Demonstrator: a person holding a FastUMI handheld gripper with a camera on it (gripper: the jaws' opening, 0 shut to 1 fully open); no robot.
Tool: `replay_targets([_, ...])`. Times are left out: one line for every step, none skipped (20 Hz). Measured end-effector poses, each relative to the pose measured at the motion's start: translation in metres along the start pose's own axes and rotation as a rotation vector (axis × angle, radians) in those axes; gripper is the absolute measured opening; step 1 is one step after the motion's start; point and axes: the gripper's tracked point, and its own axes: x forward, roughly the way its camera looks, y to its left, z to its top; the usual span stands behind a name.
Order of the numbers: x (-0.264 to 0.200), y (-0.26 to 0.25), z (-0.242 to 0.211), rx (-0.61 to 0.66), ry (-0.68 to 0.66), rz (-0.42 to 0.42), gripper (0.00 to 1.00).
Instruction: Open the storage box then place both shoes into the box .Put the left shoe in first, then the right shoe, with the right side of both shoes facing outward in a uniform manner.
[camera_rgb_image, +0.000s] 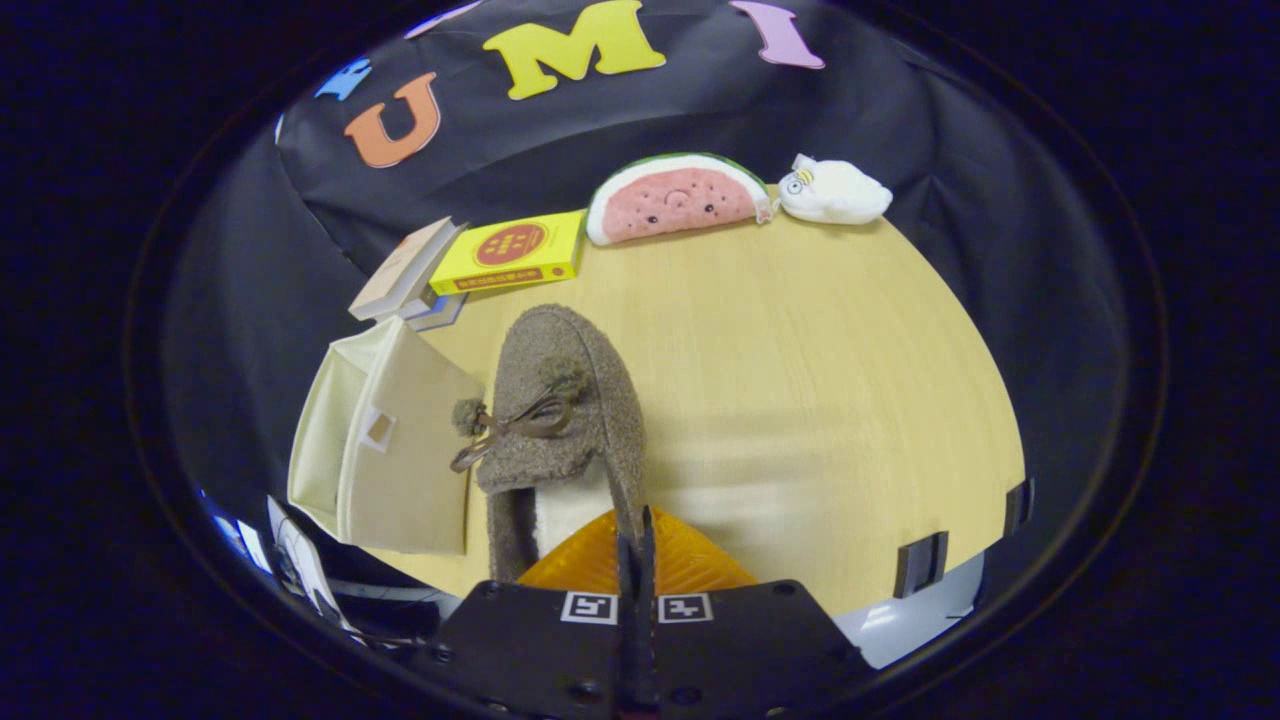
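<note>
A fuzzy brown shoe (560, 400) with a small bow and pompoms points away from me, toe toward the far side of the wooden table (820, 340). My gripper (636, 530) is shut on the shoe's right collar edge near the heel, both fingers pinching the thin wall. The shoe's pale lining shows just left of the fingers. Left of the shoe stands the beige fabric storage box (390, 450), tilted in the view, its flap with a small window facing the shoe. Whether the shoe rests on the table or hangs above it I cannot tell.
Beyond the box lie a yellow book (515, 250) and a few stacked books (405, 275). A watermelon plush (675, 200) and a white plush (835, 192) rest at the table's far edge. Black clips (920, 563) grip the near right edge.
</note>
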Motion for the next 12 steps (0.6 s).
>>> replay_targets([-0.002, 0.012, 0.002, -0.005, -0.010, 0.007, 0.00])
replay_targets([-0.005, 0.026, 0.003, -0.010, -0.014, 0.019, 0.00])
replay_targets([-0.006, 0.039, 0.004, -0.014, -0.019, 0.035, 0.00])
replay_targets([-0.008, 0.053, 0.006, -0.014, -0.026, 0.053, 0.00])
replay_targets([-0.009, 0.066, 0.007, -0.015, -0.032, 0.070, 0.00])
replay_targets([-0.011, 0.079, 0.008, -0.018, -0.039, 0.081, 0.00])
replay_targets([-0.013, 0.091, 0.010, -0.022, -0.047, 0.087, 0.00])
replay_targets([-0.013, 0.103, 0.012, -0.027, -0.058, 0.090, 0.00])
replay_targets([-0.014, 0.115, 0.015, -0.031, -0.069, 0.095, 0.00])
replay_targets([-0.015, 0.129, 0.016, -0.030, -0.077, 0.106, 0.00])
replay_targets([-0.015, 0.143, 0.017, -0.030, -0.082, 0.117, 0.00])
replay_targets([-0.015, 0.156, 0.018, -0.027, -0.086, 0.126, 0.00])
